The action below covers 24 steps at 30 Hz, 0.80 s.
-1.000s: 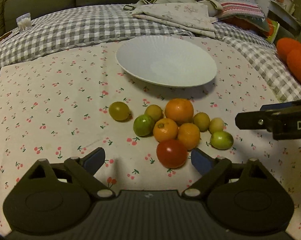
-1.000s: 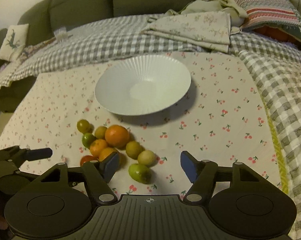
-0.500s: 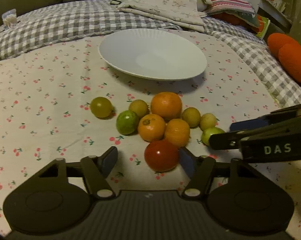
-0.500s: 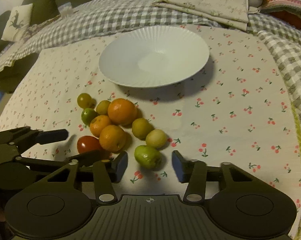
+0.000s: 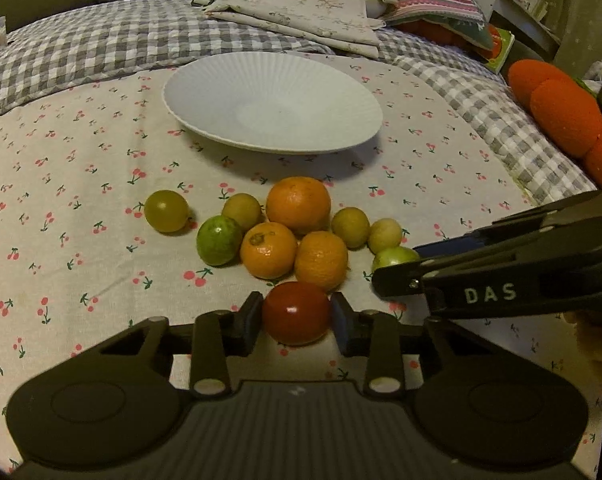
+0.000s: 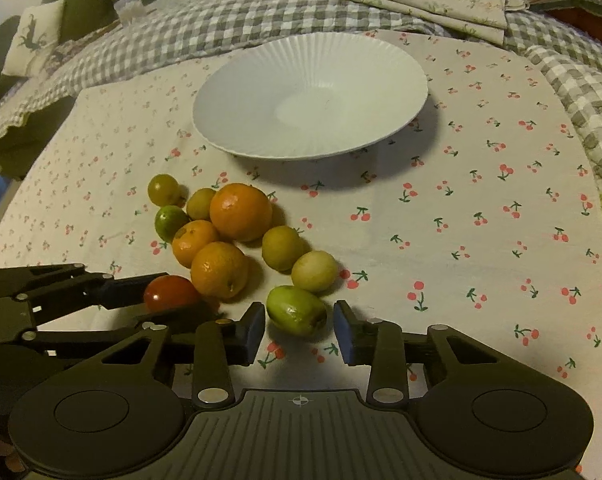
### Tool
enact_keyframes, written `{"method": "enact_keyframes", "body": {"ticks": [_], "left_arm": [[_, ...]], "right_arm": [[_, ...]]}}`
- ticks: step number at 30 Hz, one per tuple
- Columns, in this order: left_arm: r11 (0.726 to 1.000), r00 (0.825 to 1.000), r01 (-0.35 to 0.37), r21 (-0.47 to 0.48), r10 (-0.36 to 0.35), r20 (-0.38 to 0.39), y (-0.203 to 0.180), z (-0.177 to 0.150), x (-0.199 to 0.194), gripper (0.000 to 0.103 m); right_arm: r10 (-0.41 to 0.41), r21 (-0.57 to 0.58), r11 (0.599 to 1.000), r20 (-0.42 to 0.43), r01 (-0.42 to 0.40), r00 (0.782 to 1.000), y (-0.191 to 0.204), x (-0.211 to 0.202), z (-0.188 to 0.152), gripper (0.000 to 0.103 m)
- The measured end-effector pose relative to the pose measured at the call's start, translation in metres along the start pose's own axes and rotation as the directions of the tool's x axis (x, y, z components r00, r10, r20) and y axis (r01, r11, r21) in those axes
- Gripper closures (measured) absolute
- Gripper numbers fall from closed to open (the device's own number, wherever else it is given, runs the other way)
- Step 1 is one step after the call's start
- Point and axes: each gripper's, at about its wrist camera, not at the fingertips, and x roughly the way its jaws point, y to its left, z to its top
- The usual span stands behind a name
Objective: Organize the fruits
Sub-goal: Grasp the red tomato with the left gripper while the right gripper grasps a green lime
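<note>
Fruits all lie clustered on the cherry-print cloth (image 6: 481,184) before the empty white plate (image 6: 237,136), none sorted yet, while the left gripper (image 5: 297,318) closes onto the red tomato (image 5: 296,312) and the right gripper (image 6: 300,330) closes around, apparently not yet touching, the green fruit (image 6: 297,310).

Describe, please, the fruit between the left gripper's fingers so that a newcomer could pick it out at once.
Start at the white ribbed plate on the cherry-print cloth; just in front of it lies a cluster of small fruits. At the cluster's near edge, beside two oranges, sits the tomato, with the left gripper closing around it. It is the only red, glossy fruit; the others are orange, green or yellowish.
</note>
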Motion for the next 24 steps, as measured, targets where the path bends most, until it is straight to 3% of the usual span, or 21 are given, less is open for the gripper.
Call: {"method": "enact_keyframes", "body": {"ticks": [14, 24], "left_arm": [[0.999, 1.000, -0.019, 0.026, 0.019, 0.007, -0.004, 0.000, -0.005, 0.069], [0.998, 0.998, -0.038, 0.039, 0.036, 0.059, -0.008, 0.007, -0.024, 0.069]], "right_arm": [[0.012, 0.007, 1.000, 0.001, -0.012, 1.000, 0.002, 0.002, 0.002, 0.073], [-0.004, 0.037, 0.999, 0.048, 0.002, 0.999, -0.006, -0.014, 0.005, 0.073]]}}
